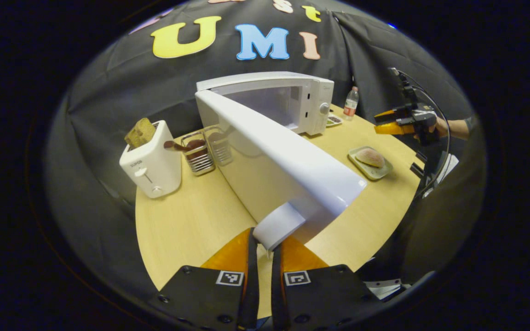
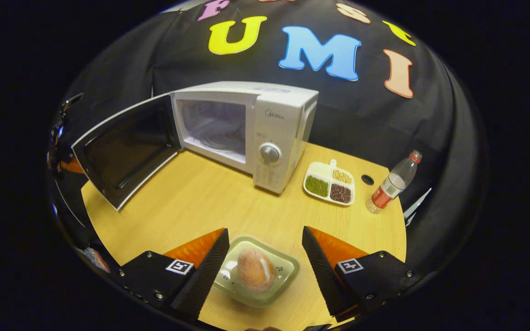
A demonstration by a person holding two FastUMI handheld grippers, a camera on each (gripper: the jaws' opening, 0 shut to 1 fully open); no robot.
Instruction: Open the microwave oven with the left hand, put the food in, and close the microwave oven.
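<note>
Left gripper view looks along the left gripper (image 1: 265, 250), whose fingers are pressed close on the handle (image 1: 278, 225) at the free edge of the microwave oven door (image 1: 283, 170); the door stands swung wide from the white microwave oven (image 1: 313, 103), whose cavity is bare. Taking the microwave oven as landmark: on the door's far side stand a white toaster (image 1: 151, 163) with a slice of bread (image 1: 140, 132) sticking up and two wire racks (image 1: 207, 151) just beside it; a water bottle (image 1: 350, 103) stands beyond the oven's control side, and the plate (image 1: 370, 164) carrying the food (image 1: 370, 157) lies on the wooden table (image 1: 191, 220) in front of the oven. The right gripper (image 1: 387, 122) hangs above the table near that plate, held by a hand (image 1: 440, 126). In the right gripper view, the right gripper (image 2: 262, 248) is spread wide, its fingers on either side of the plate (image 2: 288, 269) and apart from it, the food (image 2: 255, 270) in front of the open oven (image 2: 246, 128). A divided dish of beans (image 2: 330, 183) sits just beside the oven's dial side.
</note>
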